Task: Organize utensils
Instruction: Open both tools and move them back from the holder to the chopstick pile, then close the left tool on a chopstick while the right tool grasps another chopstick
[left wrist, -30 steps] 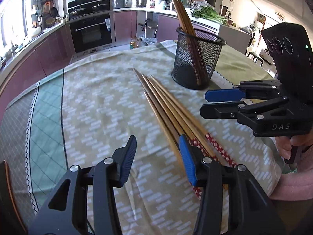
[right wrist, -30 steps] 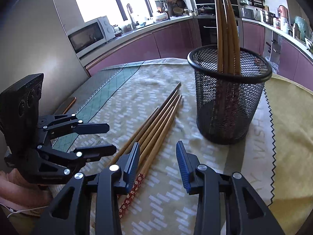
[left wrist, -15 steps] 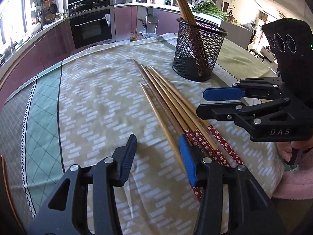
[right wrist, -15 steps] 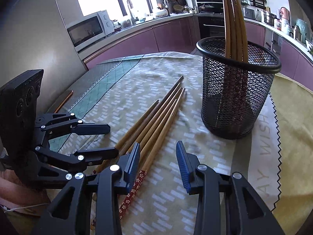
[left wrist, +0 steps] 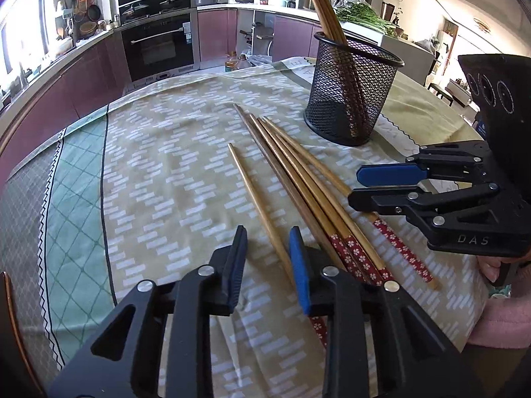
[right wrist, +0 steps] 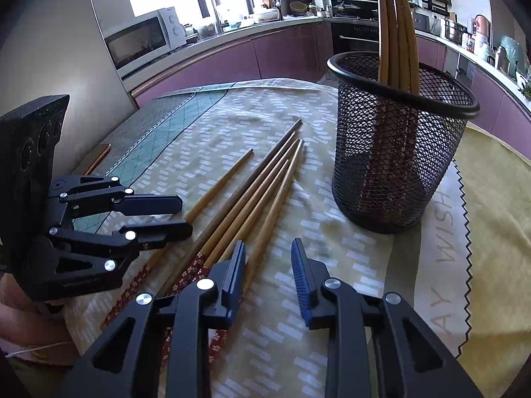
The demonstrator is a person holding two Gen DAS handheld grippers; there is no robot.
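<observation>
Jaws apart over tapered wooden chopsticks [left wrist: 298, 179]

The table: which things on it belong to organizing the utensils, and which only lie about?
Belong to the job:
- loose chopsticks on the cloth
- black mesh holder, some chopsticks already inside
- left hand-held gripper, right hand-held gripper, both open

Only lying about:
- patterned tablecloth
- microwave
- oven
</observation>
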